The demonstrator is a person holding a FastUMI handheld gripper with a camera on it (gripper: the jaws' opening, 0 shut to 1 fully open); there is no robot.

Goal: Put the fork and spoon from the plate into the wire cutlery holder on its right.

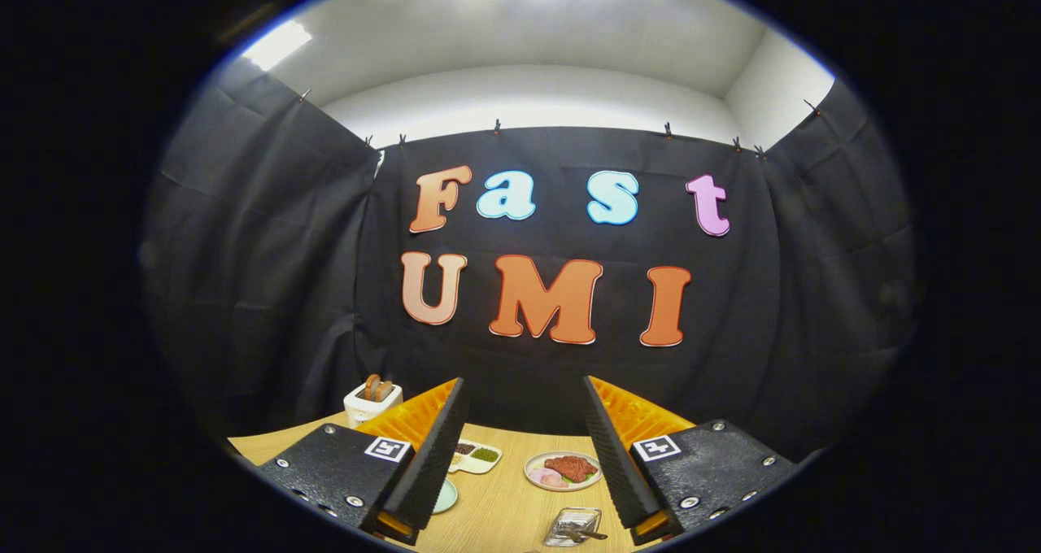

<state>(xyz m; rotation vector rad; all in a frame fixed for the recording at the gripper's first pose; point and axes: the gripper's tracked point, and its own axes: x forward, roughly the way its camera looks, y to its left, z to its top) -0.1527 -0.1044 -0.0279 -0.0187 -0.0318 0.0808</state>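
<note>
The gripper [524, 455] has its two ribbed, wedge-shaped fingers spread wide with nothing between them but open air above the table [504, 508]. Low in the gap, toward the five o'clock side and just inside the right finger, sits the wire cutlery holder [572, 527], a small basket of thin shiny metal with what looks like a dark-handled utensil lying across it; whether that is the fork or the spoon cannot be told. At about one o'clock from the holder, farther off, is a round pale plate [563, 470] carrying ridged reddish food. At eleven o'clock lies a white divided tray [476, 456] with dark and green fillings, and a pale green dish [445, 496] peeks from behind the left finger. Beyond the left finger stands a white toaster [372, 401] with browned slices. The table is smooth, light wood-grain; black cloth walls and a white ceiling enclose it.
</note>
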